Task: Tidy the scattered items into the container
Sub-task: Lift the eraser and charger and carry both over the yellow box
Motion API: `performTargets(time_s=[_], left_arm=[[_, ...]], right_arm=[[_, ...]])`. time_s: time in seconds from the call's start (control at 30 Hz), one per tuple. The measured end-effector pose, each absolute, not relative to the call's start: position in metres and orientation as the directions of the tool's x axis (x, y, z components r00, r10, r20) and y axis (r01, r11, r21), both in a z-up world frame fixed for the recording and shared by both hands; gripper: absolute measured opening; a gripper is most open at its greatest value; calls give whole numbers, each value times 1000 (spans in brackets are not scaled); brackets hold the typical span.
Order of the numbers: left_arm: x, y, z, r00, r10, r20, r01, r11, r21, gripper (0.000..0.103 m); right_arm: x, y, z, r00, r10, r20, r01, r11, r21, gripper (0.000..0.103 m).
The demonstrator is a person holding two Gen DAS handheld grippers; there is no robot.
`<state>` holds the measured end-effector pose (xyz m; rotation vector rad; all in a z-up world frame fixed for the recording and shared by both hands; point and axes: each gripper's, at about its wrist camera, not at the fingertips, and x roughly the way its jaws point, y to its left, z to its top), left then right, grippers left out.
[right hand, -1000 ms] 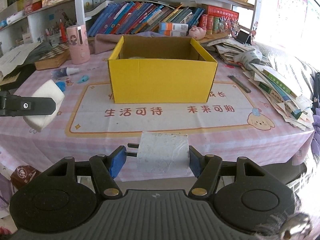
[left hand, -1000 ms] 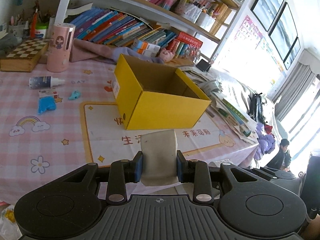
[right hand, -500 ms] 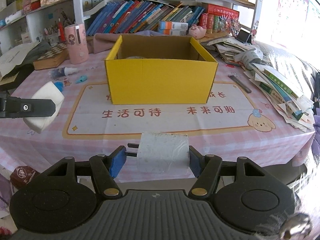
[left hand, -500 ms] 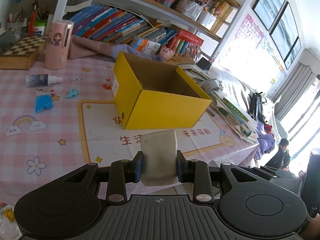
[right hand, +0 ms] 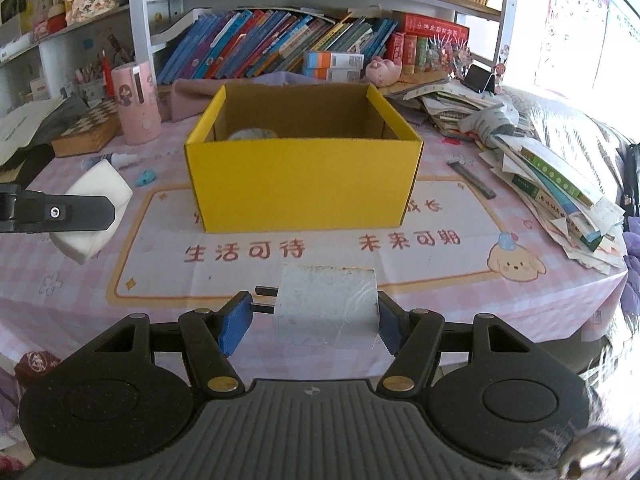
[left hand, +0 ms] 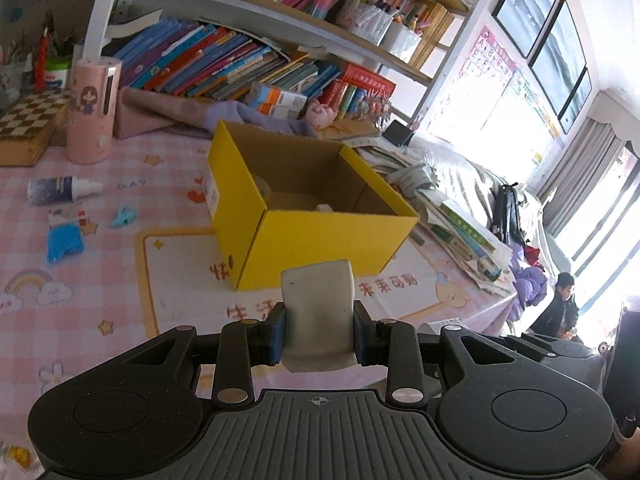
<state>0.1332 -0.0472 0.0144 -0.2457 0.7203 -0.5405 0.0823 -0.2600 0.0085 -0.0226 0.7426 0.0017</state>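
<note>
The yellow box [right hand: 304,184] stands open-topped on the counter [right hand: 460,292], on a pink checked cloth with a printed mat. The right wrist view faces its long front wall, and a pale rounded item [right hand: 252,134] shows low at the back left inside. The left wrist view looks in from the box's corner and shows more of the cardboard floor.

The left gripper [left hand: 319,334] pinches a whitish sponge block [left hand: 318,312]; the right wrist view shows that block from the side, held above the counter to the box's left. The right gripper [right hand: 316,320] pinches a white charger plug [right hand: 326,308], its prongs pointing left.

Only the left wrist view clearly shows the items still lying loose: a small bottle [left hand: 60,190], a blue packet [left hand: 64,238] and a little blue clip [left hand: 123,216].
</note>
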Motion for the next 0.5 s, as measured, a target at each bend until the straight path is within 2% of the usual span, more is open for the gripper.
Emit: performTargets(time_s=[0.27,0.5], left_arm=[[162,-56,27,648,-547,-530,407,837,-366,31],[196,-66,48,686,-540,-487,430,841,-328,31]], right_arm=[[108,-271,17,753,2,-658,-26,999,-26,63],[150,-284,46,803,25,-596,-59,998,-38,63]])
